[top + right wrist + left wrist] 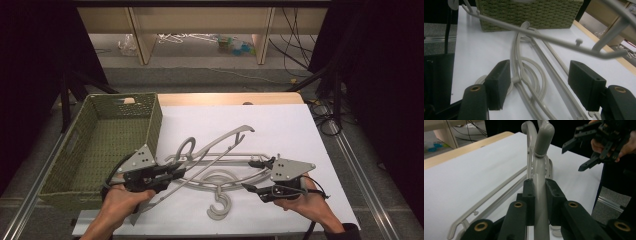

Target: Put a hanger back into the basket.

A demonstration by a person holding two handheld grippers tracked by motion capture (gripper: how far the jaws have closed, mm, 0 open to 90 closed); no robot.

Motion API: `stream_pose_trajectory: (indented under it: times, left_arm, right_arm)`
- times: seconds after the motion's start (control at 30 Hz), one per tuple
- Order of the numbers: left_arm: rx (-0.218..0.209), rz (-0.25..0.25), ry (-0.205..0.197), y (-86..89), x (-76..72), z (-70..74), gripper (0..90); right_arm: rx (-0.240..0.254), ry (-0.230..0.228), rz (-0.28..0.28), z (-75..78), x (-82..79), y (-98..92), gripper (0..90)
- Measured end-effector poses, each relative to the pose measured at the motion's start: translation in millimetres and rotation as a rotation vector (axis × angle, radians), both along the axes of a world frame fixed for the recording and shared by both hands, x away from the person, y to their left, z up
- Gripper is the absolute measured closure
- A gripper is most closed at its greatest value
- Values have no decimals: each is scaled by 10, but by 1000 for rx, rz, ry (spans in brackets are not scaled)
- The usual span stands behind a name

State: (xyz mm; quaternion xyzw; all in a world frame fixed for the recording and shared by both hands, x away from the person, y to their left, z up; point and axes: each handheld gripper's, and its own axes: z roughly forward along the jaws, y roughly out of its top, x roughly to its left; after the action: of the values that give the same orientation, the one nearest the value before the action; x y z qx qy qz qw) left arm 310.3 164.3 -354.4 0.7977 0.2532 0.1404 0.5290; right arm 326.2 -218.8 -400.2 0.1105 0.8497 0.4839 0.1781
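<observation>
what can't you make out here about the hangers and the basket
- How many hangers lie in the pile: high view, their arms cross and overlap.
- Lower end of the held hanger: left gripper view, hidden between the left gripper jaws and cut by the bottom edge.
- Basket inside: right gripper view, top edge cuts it off.

Wicker basket [107, 145] on counter [280, 130], left edge. Pile of hangers [220, 175] right of basket, mid-counter. Raised hanger [210, 150] slants over pile, lower end at left gripper [172, 175]. Right gripper [255, 176] just right of pile.
</observation>
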Motion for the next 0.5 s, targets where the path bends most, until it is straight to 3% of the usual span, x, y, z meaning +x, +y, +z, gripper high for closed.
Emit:
stream_pose_trajectory:
  times: [0.03, 0.33, 0.43, 0.5]
  left_arm:
    - [-69, 48, 76, -7, -72, 33, 791]
    - [-152, 100, 30, 350, -83, 395, 791]
    - [-160, 116, 19, 423, -75, 462, 792]
    - [-156, 145, -9, 550, -52, 551, 791]
  right_arm:
    - [-3, 7, 1, -2, -5, -3, 357]
    - [3, 6, -9, -19, 2, -32, 357]
    - [2, 9, -9, -19, 5, -32, 354]
    - [11, 17, -3, -26, 9, -36, 345]
